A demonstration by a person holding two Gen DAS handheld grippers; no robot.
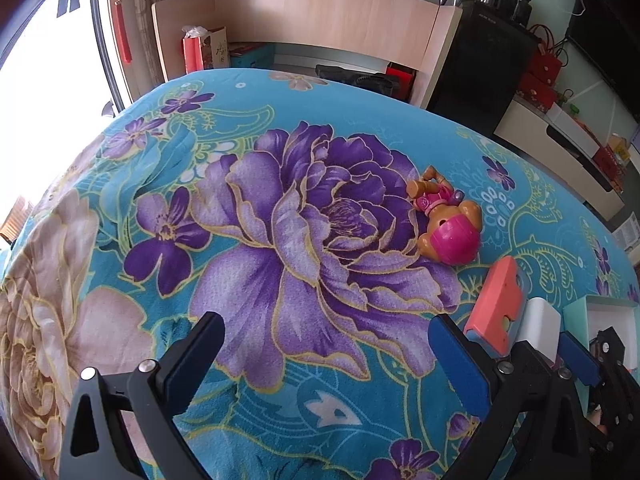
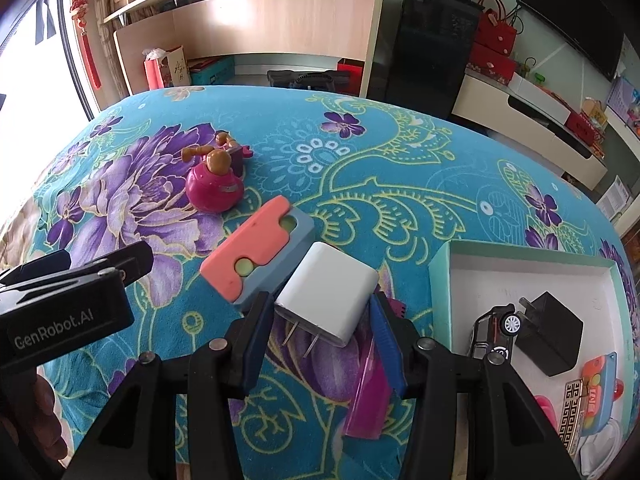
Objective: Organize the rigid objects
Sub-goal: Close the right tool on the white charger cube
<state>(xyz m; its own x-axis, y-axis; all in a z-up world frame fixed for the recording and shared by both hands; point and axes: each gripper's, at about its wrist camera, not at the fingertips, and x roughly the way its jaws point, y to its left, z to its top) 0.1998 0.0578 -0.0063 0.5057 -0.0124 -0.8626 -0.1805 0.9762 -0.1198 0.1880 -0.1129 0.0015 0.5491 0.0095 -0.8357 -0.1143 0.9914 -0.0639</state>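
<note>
My right gripper [image 2: 320,306] is shut on a white plug charger [image 2: 332,288]. The charger is tilted, with its two prongs pointing down over the floral cloth. Just left of it lies a coral-and-blue block toy [image 2: 260,252], and farther back a pink-helmeted toy dog [image 2: 216,184] on its side. My left gripper [image 1: 326,324] stands open over the big purple flower with nothing between its fingers. In the left wrist view the dog [image 1: 444,224], the block toy [image 1: 496,300] and the held charger [image 1: 540,320] sit at the right.
A teal-rimmed white box [image 2: 440,276] at the right holds a toy car [image 2: 496,328], a black charger [image 2: 548,332] and other small items. A magenta plastic piece [image 2: 368,396] lies under my right gripper. Shelves and cabinets stand beyond the table's far edge.
</note>
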